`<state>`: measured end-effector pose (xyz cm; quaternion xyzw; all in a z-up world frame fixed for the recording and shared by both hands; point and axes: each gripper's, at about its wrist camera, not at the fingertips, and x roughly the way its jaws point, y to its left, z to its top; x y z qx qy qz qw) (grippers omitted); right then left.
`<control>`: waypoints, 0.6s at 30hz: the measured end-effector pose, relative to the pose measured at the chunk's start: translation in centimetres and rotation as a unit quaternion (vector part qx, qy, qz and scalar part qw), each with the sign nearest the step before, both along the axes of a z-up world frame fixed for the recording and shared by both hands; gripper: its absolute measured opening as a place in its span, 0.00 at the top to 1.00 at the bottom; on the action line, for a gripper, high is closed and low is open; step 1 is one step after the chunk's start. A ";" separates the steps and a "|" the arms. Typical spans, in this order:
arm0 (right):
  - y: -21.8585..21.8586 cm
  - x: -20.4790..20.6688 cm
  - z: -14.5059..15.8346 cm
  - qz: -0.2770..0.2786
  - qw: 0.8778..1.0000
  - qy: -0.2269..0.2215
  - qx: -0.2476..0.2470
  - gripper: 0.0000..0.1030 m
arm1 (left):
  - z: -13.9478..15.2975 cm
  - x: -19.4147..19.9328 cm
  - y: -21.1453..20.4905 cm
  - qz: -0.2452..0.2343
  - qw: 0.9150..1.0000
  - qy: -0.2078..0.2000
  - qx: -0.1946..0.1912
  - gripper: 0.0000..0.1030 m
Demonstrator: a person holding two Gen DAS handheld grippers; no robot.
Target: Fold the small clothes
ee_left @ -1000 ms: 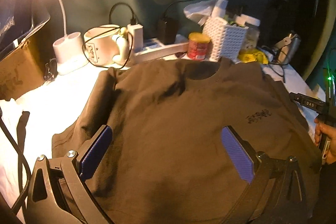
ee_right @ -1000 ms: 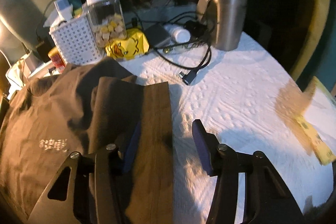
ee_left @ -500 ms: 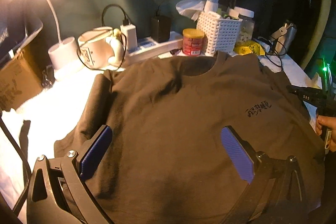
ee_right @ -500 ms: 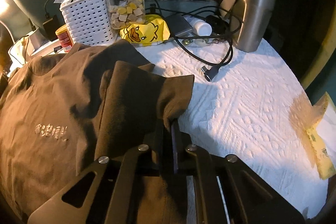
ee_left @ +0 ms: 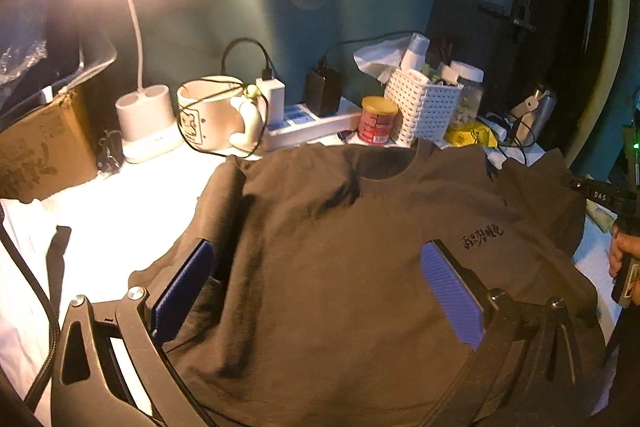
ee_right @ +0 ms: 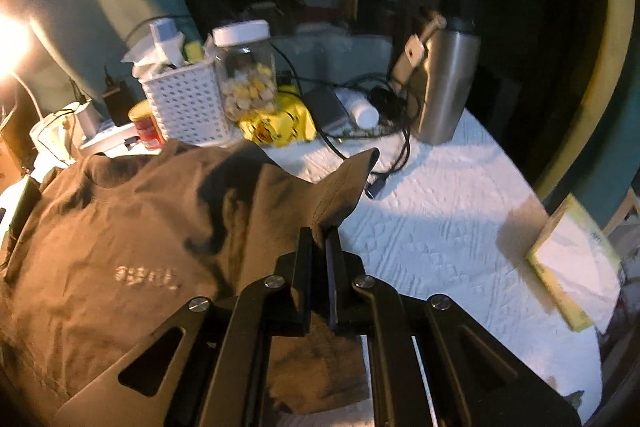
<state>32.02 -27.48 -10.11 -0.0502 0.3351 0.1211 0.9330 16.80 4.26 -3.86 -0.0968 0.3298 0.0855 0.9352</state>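
Note:
A dark brown T-shirt (ee_left: 340, 247) lies front up on the white table cover, collar toward the back, with a small printed mark (ee_left: 480, 235) on the chest. My left gripper (ee_left: 320, 279) is open, its blue pads wide apart just above the shirt's lower body. In the right wrist view the same T-shirt (ee_right: 120, 227) fills the left side. My right gripper (ee_right: 320, 243) is shut on the shirt's right sleeve (ee_right: 340, 183) and holds its edge lifted off the table cover (ee_right: 440, 207).
Along the back stand a lit desk lamp (ee_left: 144, 123), a white mug (ee_left: 212, 115), a power strip (ee_left: 308, 123), a red can (ee_left: 378, 121), a white basket (ee_right: 184, 103), a snack jar (ee_right: 246, 71) and a steel tumbler (ee_right: 444, 83). A cable (ee_right: 380, 163) and yellow box (ee_right: 568, 251) lie right.
My right gripper closed on the right sleeve and has lifted it up off the table. My left gripper stayed open and pulled back slightly over the shirt.

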 end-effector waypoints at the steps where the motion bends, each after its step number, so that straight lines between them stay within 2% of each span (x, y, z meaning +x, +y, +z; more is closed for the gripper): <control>1: 0.5 -0.3 0.5 0.003 1.000 -0.005 -0.003 0.93 | 0.1 -0.3 0.2 0.002 1.000 -0.004 -0.001 0.01; 8: 3.4 -2.1 2.3 0.018 0.999 -0.020 -0.018 0.93 | 0.4 -1.9 2.0 0.011 0.999 -0.027 -0.015 0.01; 18: 7.9 -3.0 1.0 0.038 0.999 0.004 -0.025 0.93 | 0.5 -3.4 3.7 0.010 0.999 -0.036 -0.006 0.01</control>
